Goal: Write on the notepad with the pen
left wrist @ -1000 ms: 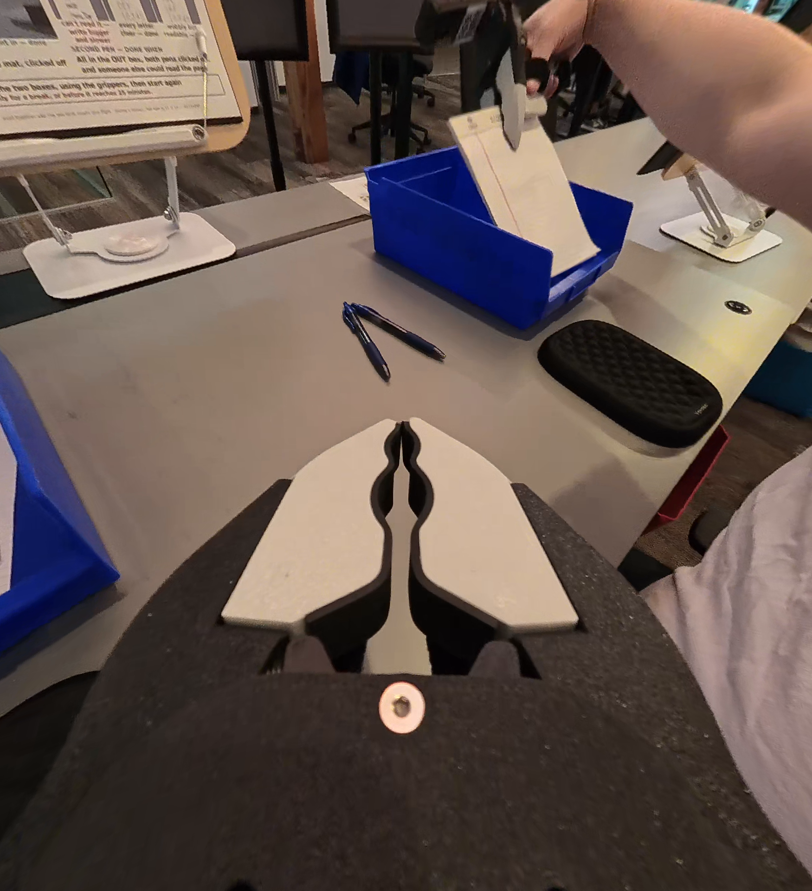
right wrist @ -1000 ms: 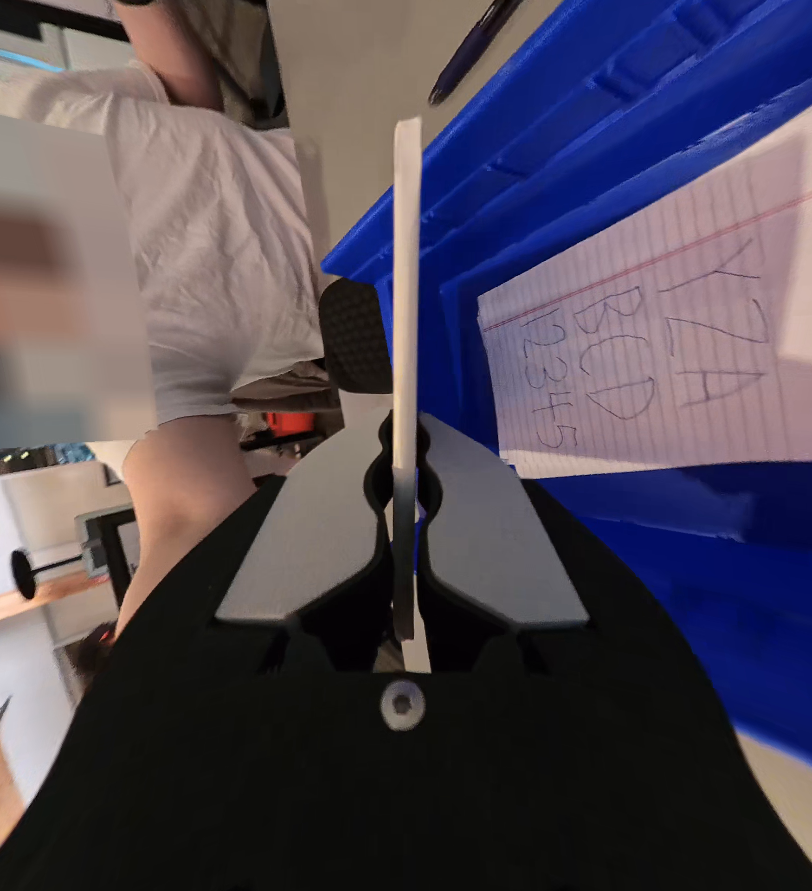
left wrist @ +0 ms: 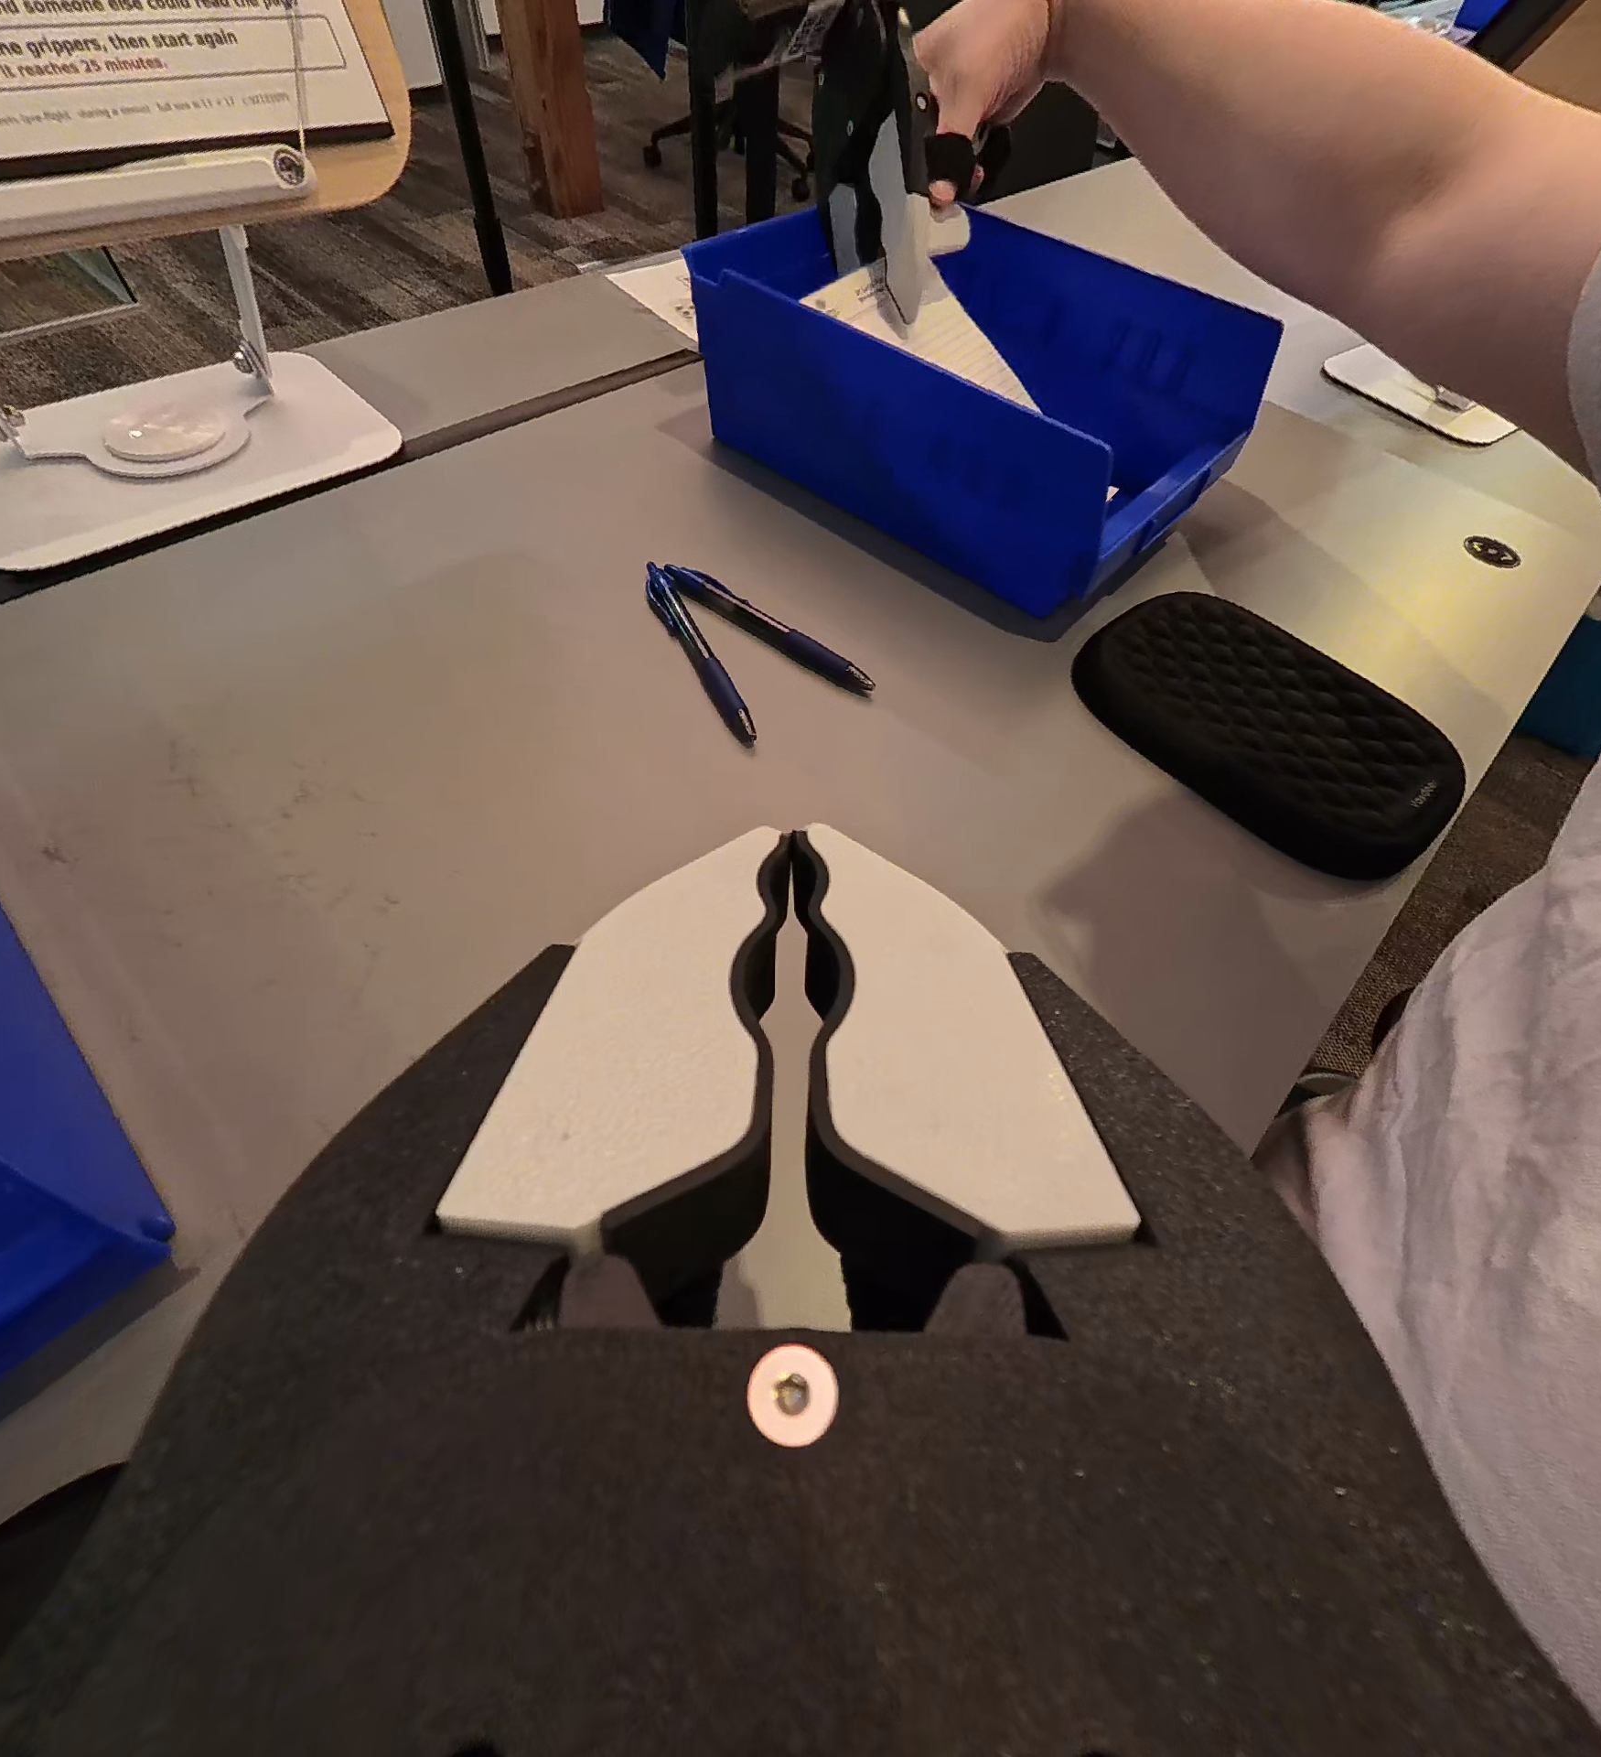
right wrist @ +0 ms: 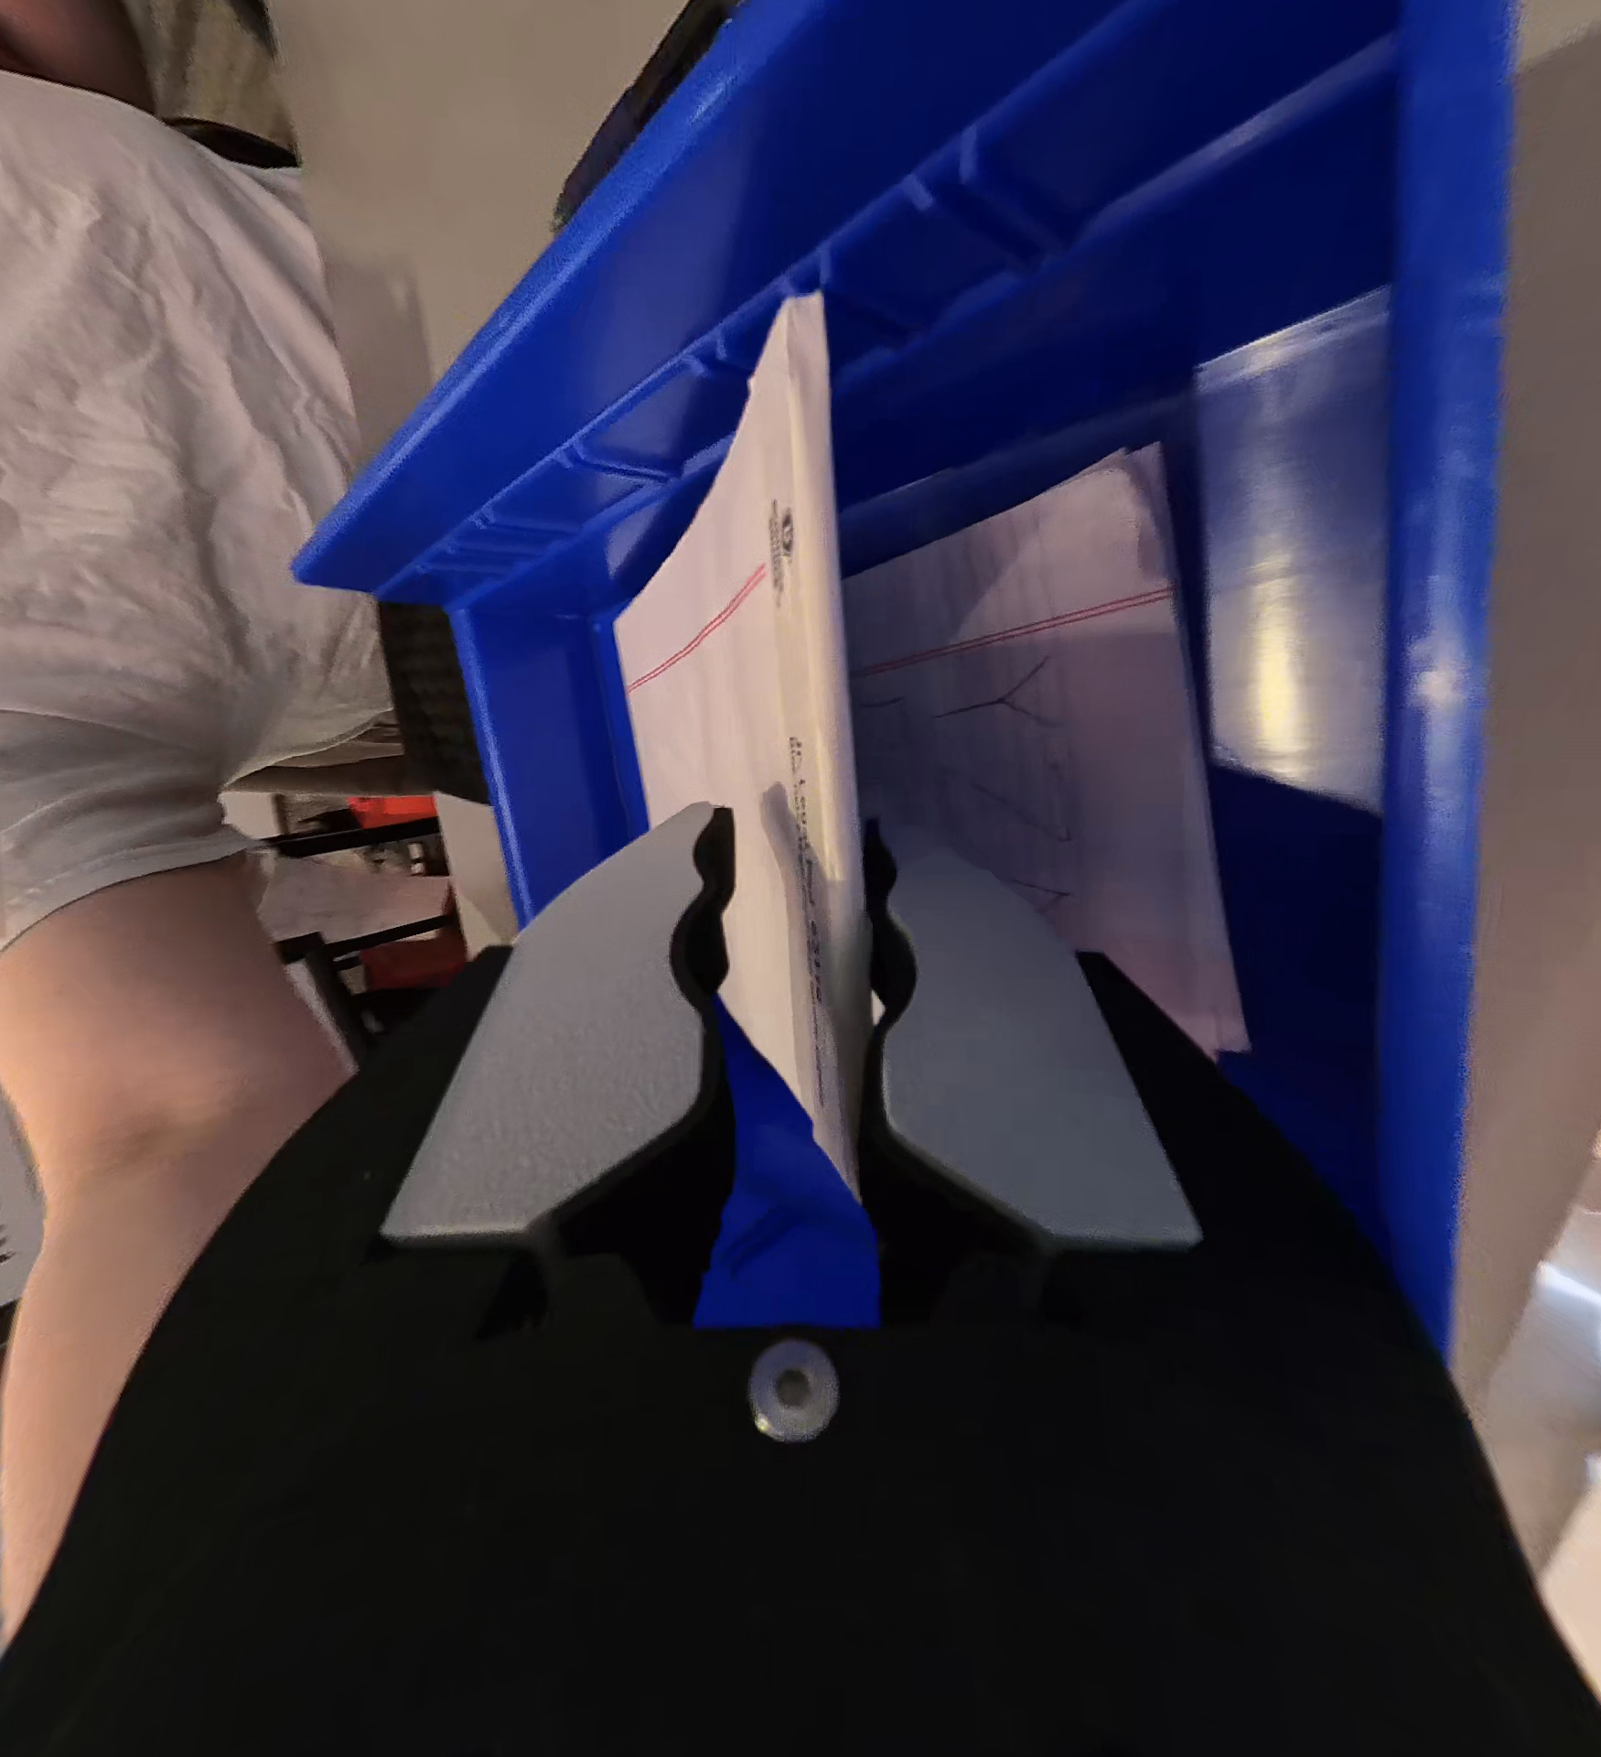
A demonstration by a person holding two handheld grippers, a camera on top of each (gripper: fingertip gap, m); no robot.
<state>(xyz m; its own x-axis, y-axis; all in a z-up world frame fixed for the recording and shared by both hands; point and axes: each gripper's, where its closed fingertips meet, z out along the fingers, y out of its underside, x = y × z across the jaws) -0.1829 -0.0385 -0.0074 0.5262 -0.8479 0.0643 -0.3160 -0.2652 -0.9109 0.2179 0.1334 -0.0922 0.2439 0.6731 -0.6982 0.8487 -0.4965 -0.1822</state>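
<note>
Our right gripper (right wrist: 792, 951) is standing parted inside the blue bin (right wrist: 1443, 666), the notepad (right wrist: 778, 761) leaning loose between its fingers, apparently being set down rather than gripped. Our left gripper (left wrist: 793, 841) is waiting pressed together and empty above the grey table (left wrist: 302, 713). Two blue pens (left wrist: 730, 637) are lying beside the bin, a black wrist rest (left wrist: 1262, 723) near them; the bin walls are crowding any regrasp.

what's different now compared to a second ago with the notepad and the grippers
The right hand-held gripper lowered the notepad into the blue bin and opened; its jaws now stand apart around the pad. The left hand-held gripper stayed shut; both pens lie unmoved.
</note>
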